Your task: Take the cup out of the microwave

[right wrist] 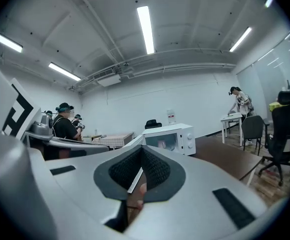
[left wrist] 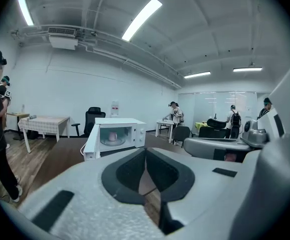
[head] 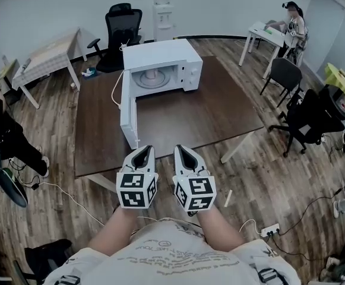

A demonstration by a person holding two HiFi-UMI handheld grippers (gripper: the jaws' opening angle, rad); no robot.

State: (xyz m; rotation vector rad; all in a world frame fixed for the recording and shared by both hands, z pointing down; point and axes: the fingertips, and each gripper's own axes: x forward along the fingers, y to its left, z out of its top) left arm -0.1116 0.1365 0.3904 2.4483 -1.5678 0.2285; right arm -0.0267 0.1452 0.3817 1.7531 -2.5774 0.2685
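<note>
Cup (left wrist: 113,136) is kept in the microwave (head: 160,57), far on the table (head: 220,111), door (head: 126,108) set open for access; left gripper (head: 142,153) and right gripper (head: 187,154) are held clenched and empty at the near edge.

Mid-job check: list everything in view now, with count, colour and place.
White box-shaped microwave oven: one, white, table's far end, door open.
Small pink cup: one, pink, inside microwave.
Dark brown wooden table: one, brown, before the person.
Black office chair: one, black, behind microwave.
White water dispenser: one, white, far wall.
Checked-cloth table: one, pale, far left.
Bystanders: several, along the room's edges.
Left gripper: one, grey, shut, empty, at table's near edge.
Right gripper: one, grey, shut, empty, beside left.
</note>
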